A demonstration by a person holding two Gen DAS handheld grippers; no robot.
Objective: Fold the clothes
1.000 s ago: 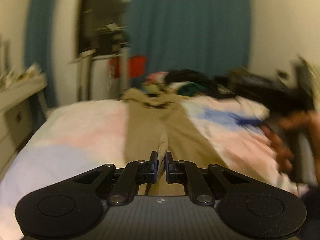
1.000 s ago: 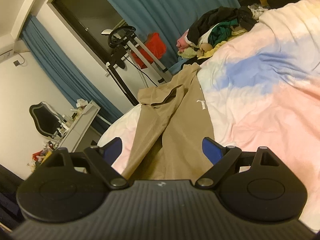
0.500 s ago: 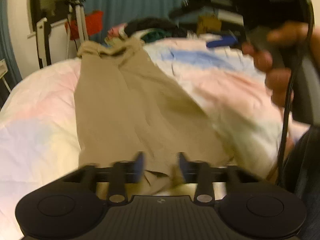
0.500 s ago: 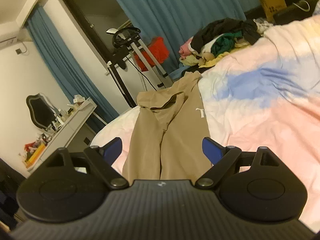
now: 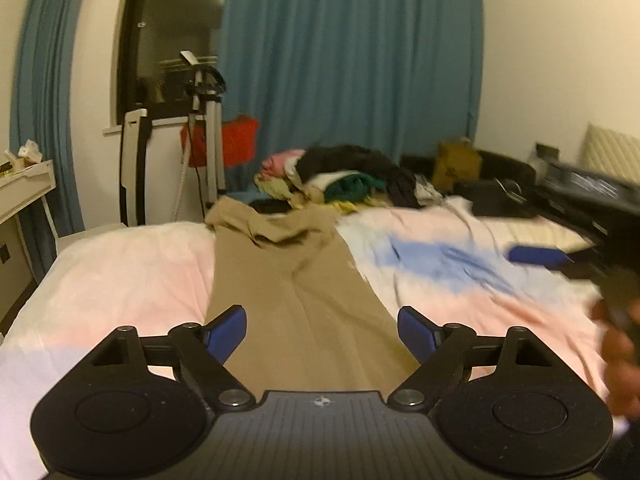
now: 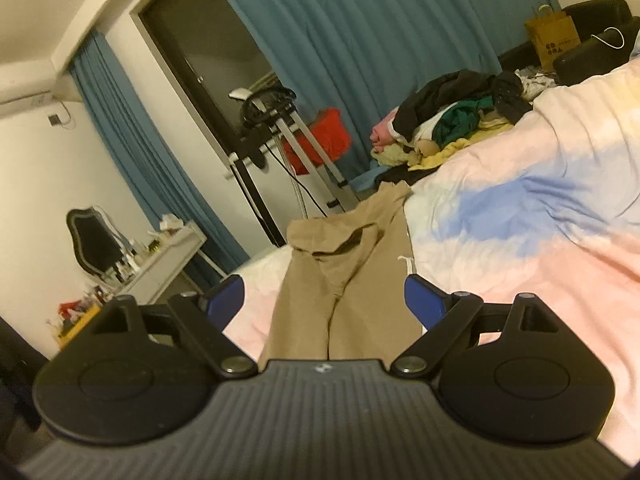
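Trousers (image 5: 296, 280), tan and laid lengthwise down my bed (image 5: 120, 272), run from a rumpled waistband at the far edge toward me, where the leg ends are cut off under the bodies of both tools. My left gripper (image 5: 322, 330) hangs above the near part of the legs with its jaws opening; the blue pads (image 5: 224, 330) stand wide apart, cloth showing between them but not pressed by either. My right gripper (image 6: 324, 300) is spread just as wide over the same trousers and grips nothing. In the left view that right tool is only a dark blur at the frame's edge, one blue finger (image 5: 536, 254) showing, with my right hand (image 5: 618, 352) smeared and half out of frame. A small white mark (image 6: 406, 266) on the trousers' hip is too small to read. Beyond the waistband a pile of clothes (image 6: 448, 120), black, green, pink and yellow, sits at the far edge of the bed; individual garments cannot be told apart. A brown paper bag (image 6: 554, 38) stands behind it, contents hidden. At far left a white worktop (image 6: 160, 256) carries small bottles and clutter, too small to name. Blue curtains (image 5: 352, 60) cover the wall behind.
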